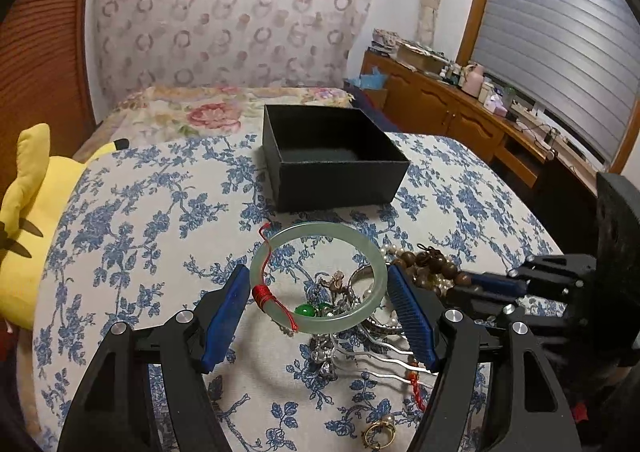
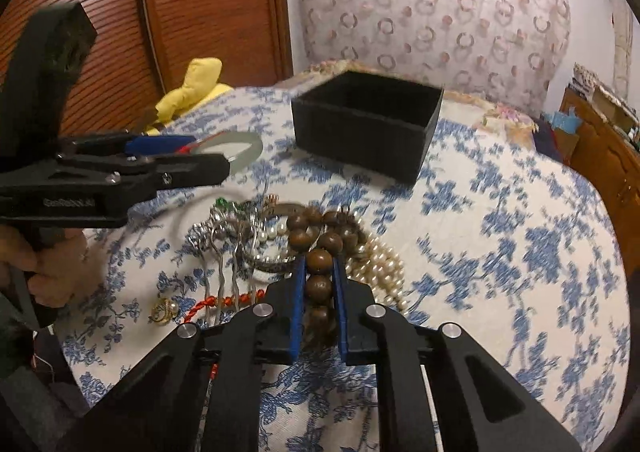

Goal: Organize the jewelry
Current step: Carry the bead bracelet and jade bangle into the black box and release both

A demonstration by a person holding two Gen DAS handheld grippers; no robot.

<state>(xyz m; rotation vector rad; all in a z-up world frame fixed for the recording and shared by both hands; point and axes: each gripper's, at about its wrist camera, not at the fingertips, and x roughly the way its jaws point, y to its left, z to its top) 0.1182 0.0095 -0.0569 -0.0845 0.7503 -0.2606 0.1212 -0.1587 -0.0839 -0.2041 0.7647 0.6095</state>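
Observation:
My left gripper [image 1: 318,284] is shut on a pale green jade bangle [image 1: 320,237] with red thread, held flat above the jewelry pile; it also shows in the right wrist view [image 2: 240,150]. My right gripper [image 2: 319,264] is shut on a string of brown wooden beads [image 2: 320,244], which shows in the left wrist view too [image 1: 436,266]. An open black box [image 1: 332,156] stands on the table beyond; it also shows in the right wrist view [image 2: 366,120]. The pile holds pearls [image 2: 380,264], a silver hair comb [image 2: 228,260] and green beads [image 1: 306,310].
A gold ring [image 1: 378,432] lies near the front edge. A blue floral tablecloth [image 1: 152,212] covers the round table. A yellow plush toy [image 1: 28,212] sits at the left. A bed [image 1: 224,108] and a wooden sideboard [image 1: 460,108] lie behind.

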